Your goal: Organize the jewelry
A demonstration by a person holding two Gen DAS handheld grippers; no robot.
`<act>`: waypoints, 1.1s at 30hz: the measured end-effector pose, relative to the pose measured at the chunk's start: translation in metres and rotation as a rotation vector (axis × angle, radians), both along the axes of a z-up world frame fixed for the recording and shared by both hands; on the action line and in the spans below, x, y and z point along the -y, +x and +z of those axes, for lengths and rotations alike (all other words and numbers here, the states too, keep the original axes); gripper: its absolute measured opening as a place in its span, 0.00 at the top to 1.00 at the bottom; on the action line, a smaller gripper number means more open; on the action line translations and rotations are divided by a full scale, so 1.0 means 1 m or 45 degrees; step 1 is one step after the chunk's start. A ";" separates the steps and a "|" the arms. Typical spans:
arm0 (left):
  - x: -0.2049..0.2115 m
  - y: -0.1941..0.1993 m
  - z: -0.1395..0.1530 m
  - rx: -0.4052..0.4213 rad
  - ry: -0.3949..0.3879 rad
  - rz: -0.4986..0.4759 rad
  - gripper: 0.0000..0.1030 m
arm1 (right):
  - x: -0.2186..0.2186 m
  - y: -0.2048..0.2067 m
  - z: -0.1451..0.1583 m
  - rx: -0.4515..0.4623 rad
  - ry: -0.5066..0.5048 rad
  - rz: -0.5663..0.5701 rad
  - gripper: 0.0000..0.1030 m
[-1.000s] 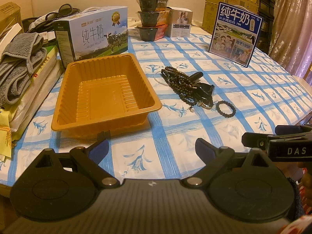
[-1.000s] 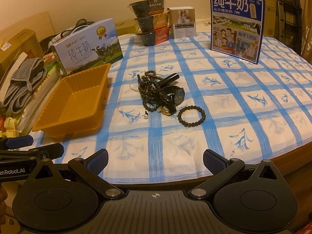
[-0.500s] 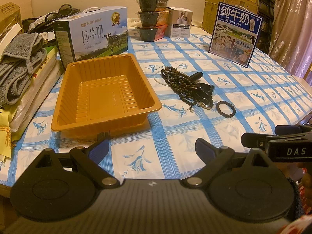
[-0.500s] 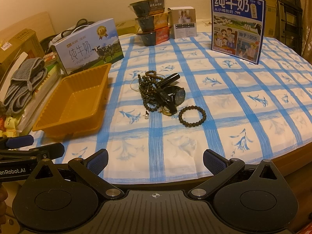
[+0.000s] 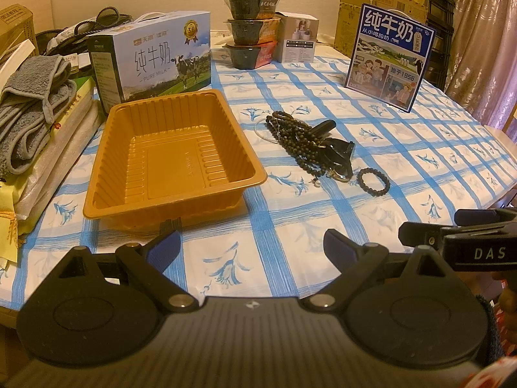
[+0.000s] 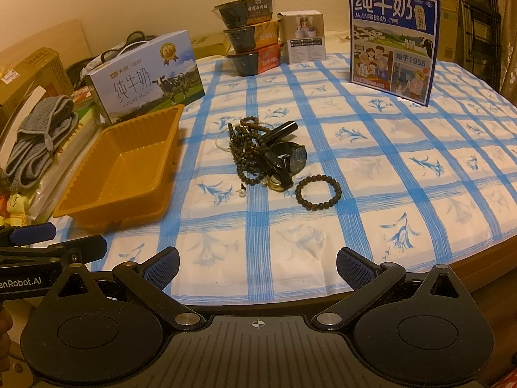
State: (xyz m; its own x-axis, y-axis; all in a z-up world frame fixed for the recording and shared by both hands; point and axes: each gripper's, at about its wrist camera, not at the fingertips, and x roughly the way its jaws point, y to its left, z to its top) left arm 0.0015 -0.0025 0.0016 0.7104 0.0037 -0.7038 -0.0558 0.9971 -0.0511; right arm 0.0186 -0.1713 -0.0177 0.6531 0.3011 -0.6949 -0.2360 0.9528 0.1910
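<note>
Left gripper (image 5: 251, 245) and right gripper (image 6: 257, 263) both spread apart, holding nothing; orange tray (image 5: 174, 194) and bead bracelet (image 6: 318, 192) lie ahead.

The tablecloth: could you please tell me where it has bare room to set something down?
Bare cloth lies between the open left claw and the orange tray, and right of the loose bead bracelet toward the upright blue milk carton. The jewelry pile beside the tray is crowded.

Milk boxes (image 5: 155, 56), stacked bowls (image 5: 251, 30), grey towel (image 5: 29, 106)
</note>
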 end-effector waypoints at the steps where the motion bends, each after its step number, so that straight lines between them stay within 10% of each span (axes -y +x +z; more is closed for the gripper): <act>1: 0.000 0.000 0.000 0.000 -0.001 0.000 0.08 | 0.000 0.000 0.001 -0.001 0.000 -0.001 0.00; 25: 0.004 0.008 -0.008 -0.015 -0.025 0.029 0.08 | 0.000 0.014 -0.013 -0.021 0.006 -0.013 0.00; 33: -0.037 0.008 -0.019 0.054 -0.095 0.206 0.08 | 0.004 0.029 -0.023 -0.009 0.026 -0.059 0.00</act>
State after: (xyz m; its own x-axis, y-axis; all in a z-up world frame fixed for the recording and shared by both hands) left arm 0.0098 0.0341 -0.0174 0.7338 0.0691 -0.6758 -0.2112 0.9687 -0.1303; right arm 0.0474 -0.1751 -0.0403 0.6618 0.2848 -0.6935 -0.1900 0.9586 0.2123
